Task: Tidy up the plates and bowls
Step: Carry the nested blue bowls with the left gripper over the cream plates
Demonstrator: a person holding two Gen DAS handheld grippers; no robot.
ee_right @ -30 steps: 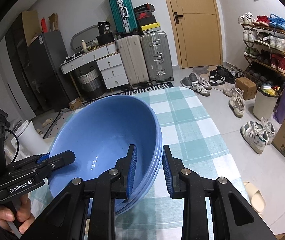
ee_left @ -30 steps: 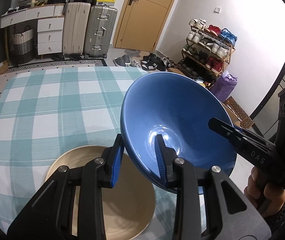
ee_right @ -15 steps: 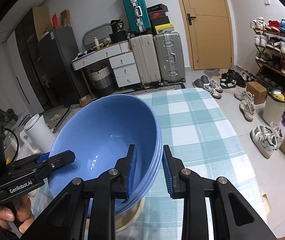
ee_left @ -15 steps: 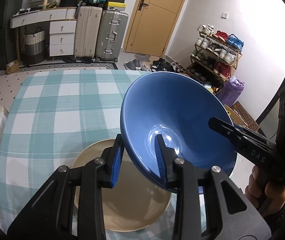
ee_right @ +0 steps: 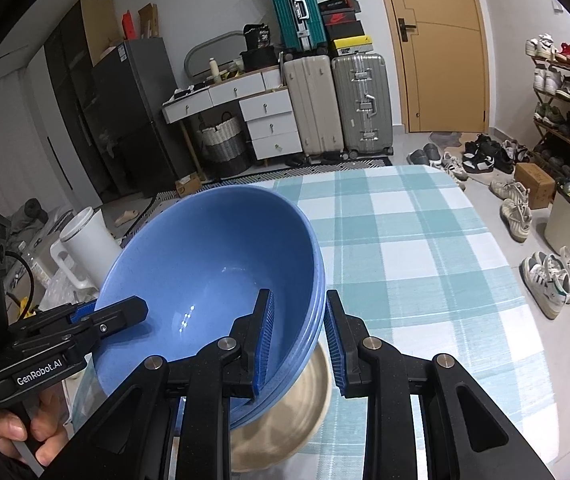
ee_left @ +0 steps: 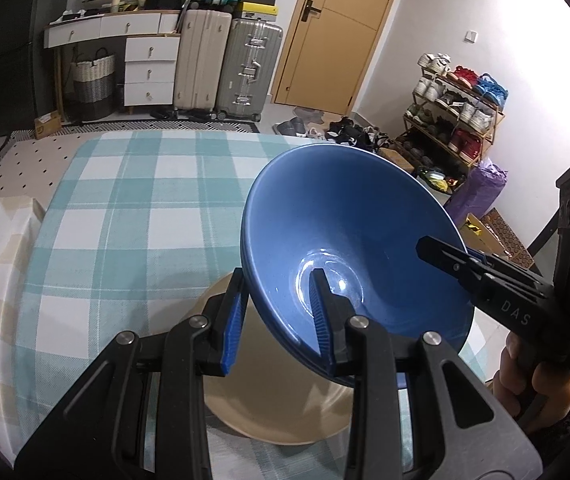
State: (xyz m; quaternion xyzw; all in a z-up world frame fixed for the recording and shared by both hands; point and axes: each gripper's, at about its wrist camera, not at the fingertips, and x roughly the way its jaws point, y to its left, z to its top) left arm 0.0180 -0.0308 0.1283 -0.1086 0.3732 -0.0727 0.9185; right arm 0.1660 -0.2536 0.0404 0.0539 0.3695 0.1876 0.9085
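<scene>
Stack of glossy blue ceramic bowls [ee_left: 349, 236], frame centre, above a beige bowl [ee_left: 285, 408] on the checked bench [ee_left: 125, 208]. Left gripper [ee_left: 279, 316], marked "GenRobot.AI", and right gripper [ee_right: 299, 340], marked "DAS", each clamp opposite rims.

The left gripper [ee_left: 279, 312] is a black plastic frame with two fingers, and each finger carries a ribbed blue pad [ee_left: 233, 320]. Round silver screws sit on the arms. The right gripper [ee_right: 299, 334] has the same build (black frame, blue pads, silver screws). Its side shows white letters "DAS"; the left one shows "GenRobot.AI". A thin black cable [ee_right: 25, 270] runs beside the left gripper's body.
</scene>
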